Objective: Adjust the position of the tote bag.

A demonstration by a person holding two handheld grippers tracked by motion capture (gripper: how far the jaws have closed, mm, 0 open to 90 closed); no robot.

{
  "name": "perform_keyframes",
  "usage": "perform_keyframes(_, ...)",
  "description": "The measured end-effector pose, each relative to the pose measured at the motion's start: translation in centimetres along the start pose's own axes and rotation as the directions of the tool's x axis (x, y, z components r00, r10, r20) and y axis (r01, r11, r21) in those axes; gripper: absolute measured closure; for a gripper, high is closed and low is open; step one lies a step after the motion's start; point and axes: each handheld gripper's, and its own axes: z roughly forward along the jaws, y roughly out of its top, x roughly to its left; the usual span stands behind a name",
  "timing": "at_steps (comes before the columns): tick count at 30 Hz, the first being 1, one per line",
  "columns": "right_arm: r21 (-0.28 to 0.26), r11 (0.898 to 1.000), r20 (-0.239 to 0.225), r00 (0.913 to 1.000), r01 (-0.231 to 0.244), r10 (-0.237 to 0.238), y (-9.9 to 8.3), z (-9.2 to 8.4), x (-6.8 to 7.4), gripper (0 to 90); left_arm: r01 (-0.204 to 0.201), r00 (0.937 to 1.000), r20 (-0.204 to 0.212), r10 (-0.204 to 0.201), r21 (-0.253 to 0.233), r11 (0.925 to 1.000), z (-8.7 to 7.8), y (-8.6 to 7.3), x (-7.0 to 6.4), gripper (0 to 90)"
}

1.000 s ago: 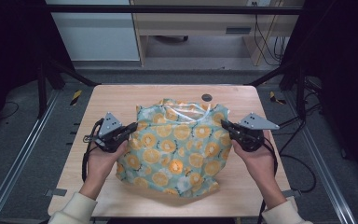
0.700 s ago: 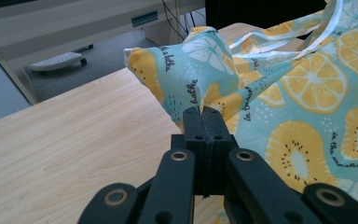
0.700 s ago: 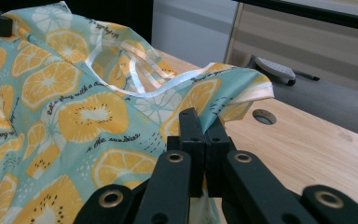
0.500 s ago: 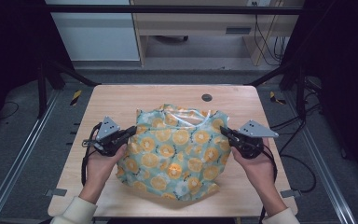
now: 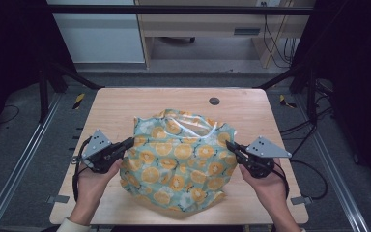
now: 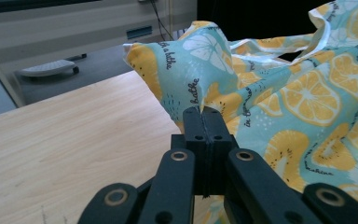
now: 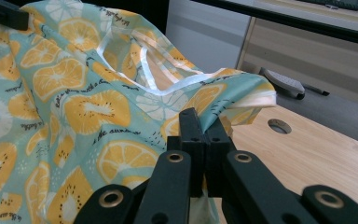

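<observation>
A teal cloth printed with orange slices (image 5: pixel 178 162) lies bunched on the wooden table (image 5: pixel 125 104), with a white-trimmed opening at its far side (image 5: pixel 195 126). My left gripper (image 5: pixel 131 142) is shut on the cloth's left edge; in the left gripper view its jaws pinch the fabric (image 6: pixel 204 112). My right gripper (image 5: pixel 230 145) is shut on the cloth's right edge, and the right gripper view shows the fabric (image 7: pixel 121 112) clamped at the jaw tips (image 7: pixel 200 122). Both held edges are lifted slightly off the table.
A round hole (image 5: pixel 214 101) sits in the tabletop beyond the cloth. Black frame posts (image 5: pixel 53 72) stand at the table's far corners. Cables (image 5: pixel 314 125) trail on the floor at the right. A cabinet (image 5: pixel 101 34) and a desk stand behind.
Both grippers have pulled the cloth toward the near edge of the table. The cloth now lies lower and more spread out.
</observation>
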Motion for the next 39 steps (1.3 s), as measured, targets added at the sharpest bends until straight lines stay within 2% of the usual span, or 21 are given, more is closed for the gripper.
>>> perform_keyframes(4,-0.017,0.999,0.004,0.9995,0.030,-0.030,-0.6,-0.5,0.7,89.8,-0.001,0.9996,0.027,0.002,-0.028,0.9996,-1.4,-1.2,-0.8,90.0)
perform_keyframes(7,-0.014,1.000,-0.010,0.9996,0.025,-0.025,-1.4,-0.7,1.2,89.8,0.000,0.9993,0.037,0.001,-0.026,0.9997,-2.1,-1.9,-1.3,90.0)
perform_keyframes(11,-0.022,1.000,-0.017,0.9999,-0.004,0.004,-2.1,-0.8,1.7,89.7,-0.020,0.9991,0.038,0.020,-0.021,0.9996,-2.7,-2.5,-1.5,90.0)
perform_keyframes(15,-0.025,1.000,-0.023,0.9997,0.011,-0.012,-2.5,-1.1,2.4,89.7,-0.019,0.9980,0.059,0.020,-0.024,0.9995,-3.5,-3.4,-1.8,90.0)
perform_keyframes(16,-0.027,1.000,-0.028,0.9995,0.013,-0.014,-2.7,-1.2,2.5,89.8,-0.014,0.9971,0.074,0.016,-0.026,0.9996,-3.8,-3.9,-2.0,90.0)
perform_keyframes(20,-0.018,1.000,-0.044,0.9990,0.010,-0.011,-3.8,-2.1,3.3,89.7,-0.047,0.9935,0.104,0.047,-0.003,0.9989,-4.3,-4.9,-2.7,90.0)
perform_keyframes(23,-0.008,1.000,-0.051,0.9987,0.001,-0.001,-4.4,-2.6,3.7,89.7,-0.041,0.9903,0.133,0.040,-0.001,0.9992,-4.6,-5.3,-2.9,90.0)
perform_keyframes(28,0.003,1.000,-0.065,0.9979,-0.008,0.008,-5.4,-3.4,4.3,89.7,-0.068,0.9854,0.157,0.065,0.015,0.9976,-4.8,-6.0,-3.2,90.0)
perform_keyframes(30,0.011,1.000,-0.087,0.9962,-0.001,0.002,-5.6,-3.6,4.5,89.5,-0.037,0.9836,0.177,0.035,0.007,0.9993,-5.2,-6.6,-3.3,90.0)
perform_keyframes(32,0.016,1.000,-0.108,0.9941,0.011,-0.009,-5.8,-3.8,4.4,89.4,-0.037,0.9795,0.199,0.031,0.023,0.9990,-5.2,-7.1,-3.4,90.0)
perform_keyframes(34,0.026,1.000,-0.115,0.9933,0.013,-0.010,-6.1,-3.9,4.3,89.3,-0.078,0.9755,0.210,0.067,0.047,0.9958,-5.2,-7.3,-3.8,90.0)
perform_keyframes(35,0.026,1.000,-0.115,0.9933,0.013,-0.010,-6.1,-3.9,4.3,89.3,-0.078,0.9755,0.210,0.067,0.047,0.9958,-5.2,-7.3,-3.8,90.0)
perform_keyframes(36,0.039,0.999,-0.124,0.9923,0.001,0.004,-6.5,-4.0,4.3,89.4,-0.121,0.9699,0.221,0.103,0.068,0.9904,-5.1,-7.4,-4.1,90.0)
perform_keyframes(37,0.046,0.999,-0.125,0.9921,0.004,0.002,-6.6,-3.9,4.3,89.3,-0.137,0.9684,0.220,0.117,0.076,0.9876,-5.1,-7.4,-4.2,90.0)
perform_keyframes(38,0.056,0.998,-0.130,0.9915,0.007,0.000,-6.7,-3.9,4.3,89.3,-0.137,0.9684,0.220,0.117,0.076,0.9876,-5.1,-7.4,-4.2,90.0)
perform_keyframes(39,0.056,0.998,-0.130,0.9915,0.007,0.000,-6.7,-3.9,4.3,89.3,-0.161,0.9667,0.214,0.140,0.083,0.9834,-5.0,-7.4,-4.3,90.0)
